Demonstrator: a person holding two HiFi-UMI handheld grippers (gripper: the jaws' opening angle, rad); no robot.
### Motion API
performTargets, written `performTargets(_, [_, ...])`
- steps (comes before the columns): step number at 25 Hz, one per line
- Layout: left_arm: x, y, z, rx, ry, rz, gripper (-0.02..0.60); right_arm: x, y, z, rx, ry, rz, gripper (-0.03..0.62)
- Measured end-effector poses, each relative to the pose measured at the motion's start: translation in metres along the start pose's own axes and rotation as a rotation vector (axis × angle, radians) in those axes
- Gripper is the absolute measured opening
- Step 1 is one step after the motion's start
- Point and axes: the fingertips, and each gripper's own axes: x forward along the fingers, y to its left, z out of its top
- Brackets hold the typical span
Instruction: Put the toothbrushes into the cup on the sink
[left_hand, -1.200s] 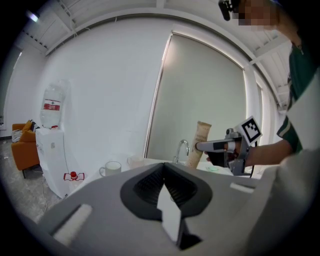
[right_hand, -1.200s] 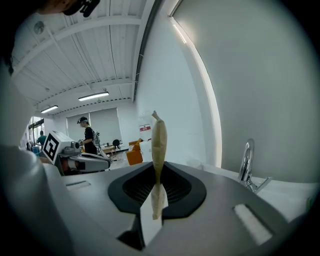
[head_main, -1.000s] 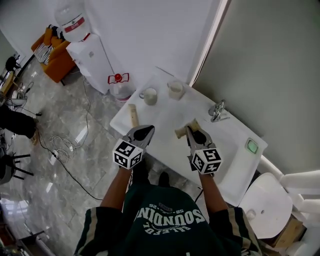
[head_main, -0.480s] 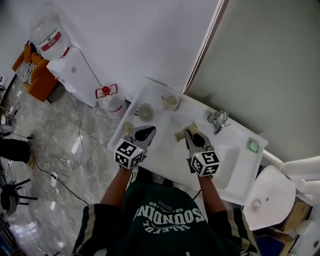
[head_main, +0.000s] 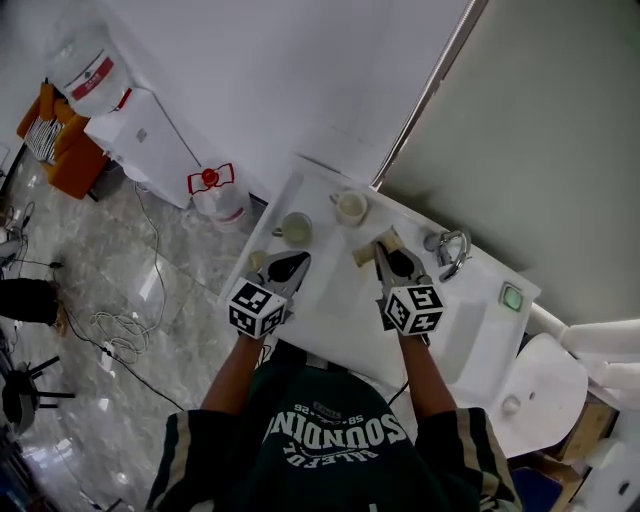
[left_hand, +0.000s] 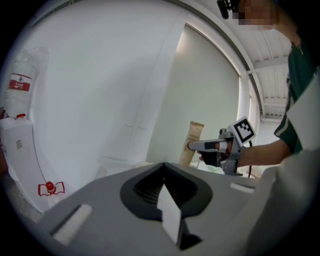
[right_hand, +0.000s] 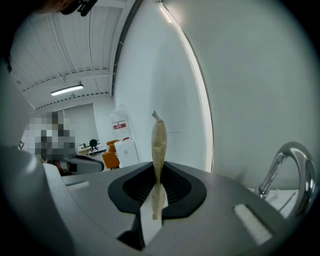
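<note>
The white surface (head_main: 335, 300) stands against the wall, with a sink basin (head_main: 468, 335) at its right end and a chrome faucet (head_main: 450, 250) behind the basin.

Left gripper (head_main: 290, 265): held over the left edge of the surface. Its own view shows the jaws together, and nothing is seen between them (left_hand: 163, 165).

Right gripper (head_main: 385, 255): held over the middle of the surface, left of the faucet. Its jaws are clamped on a toothbrush in a beige paper sleeve (head_main: 372, 247). In the right gripper view the sleeve stands upright between the pads, rising well above the jaw tips (right_hand: 159, 145). The left gripper view confirms it from the side: the sleeve sticks up out of the right gripper's jaws (left_hand: 193, 142).

Cups: two stand at the back of the surface, apart from each other. The left cup (head_main: 296, 228) is just beyond the left gripper's tips. The right cup (head_main: 351, 207) is beyond the held toothbrush, near it but not touching. The toothbrush is in neither cup.

A second beige packet (head_main: 257, 260) shows at the left edge of the surface, touching the left gripper's outline and mostly hidden by it; what it contains cannot be told.

A small green item (head_main: 512, 296) lies at the far right end of the surface.
</note>
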Motion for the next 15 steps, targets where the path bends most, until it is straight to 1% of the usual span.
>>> performTargets(4, [-0.002, 0.015, -0.002, -0.018, 0.003, 0.017, 0.051, 0.035, -0.010, 0.026, -0.022, -0.027, -0.004, 0.042])
performTargets(9, [-0.006, 0.033, -0.005, -0.033, 0.009, 0.035, 0.051, 0.079, -0.025, 0.058, -0.018, -0.069, -0.025, 0.042])
performTargets(12, [-0.011, 0.048, -0.008, -0.046, 0.013, 0.054, 0.051, 0.103, -0.034, 0.062, -0.014, -0.064, -0.042, 0.042])
performTargets(15, [-0.013, 0.059, -0.010, -0.059, 0.018, 0.065, 0.051, 0.124, -0.043, 0.052, -0.001, -0.039, -0.067, 0.043])
